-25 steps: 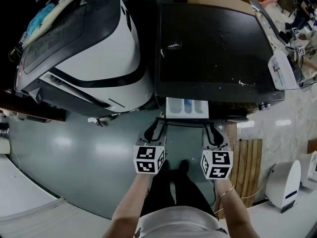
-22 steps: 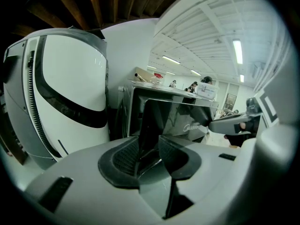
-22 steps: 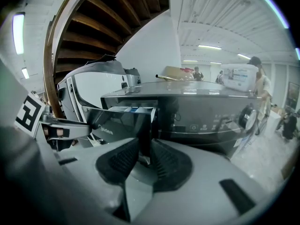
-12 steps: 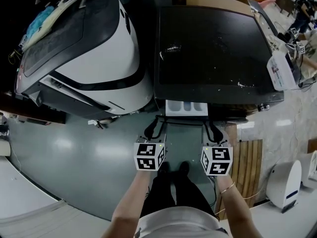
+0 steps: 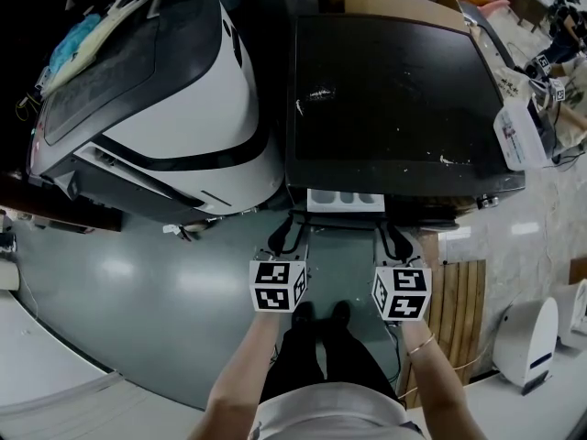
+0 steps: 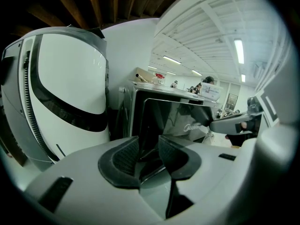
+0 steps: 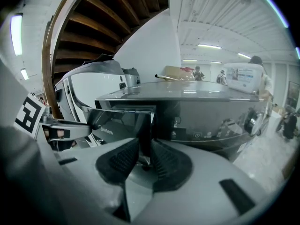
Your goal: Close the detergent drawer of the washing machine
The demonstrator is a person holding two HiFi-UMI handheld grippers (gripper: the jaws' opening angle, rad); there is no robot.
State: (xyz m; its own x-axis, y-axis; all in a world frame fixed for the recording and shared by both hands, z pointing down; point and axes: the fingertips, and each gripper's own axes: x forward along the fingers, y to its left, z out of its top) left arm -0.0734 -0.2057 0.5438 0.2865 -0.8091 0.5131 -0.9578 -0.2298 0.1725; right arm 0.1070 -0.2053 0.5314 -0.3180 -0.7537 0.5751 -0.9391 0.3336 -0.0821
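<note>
The black washing machine [image 5: 394,99] has its white detergent drawer [image 5: 345,200] sticking out a little from the front top edge. My left gripper [image 5: 287,230] is at the drawer's left front corner and my right gripper [image 5: 390,235] at its right front corner. In the left gripper view the glossy drawer front [image 6: 173,116] has its left edge running down between the jaws of that gripper [image 6: 149,153]. The right gripper view shows the drawer front [image 7: 124,121] with its right edge clamped between the jaws of that gripper [image 7: 145,158].
A large white and black machine [image 5: 183,108] stands tight against the washer's left side. A white bottle [image 5: 518,131] lies on the washer's right edge. A wooden slatted mat [image 5: 463,310] and a white appliance [image 5: 527,342] sit on the floor at the right.
The drawer has slid further into the washing machine, with less of its white tray showing. Both grippers have followed it slightly toward the machine.
</note>
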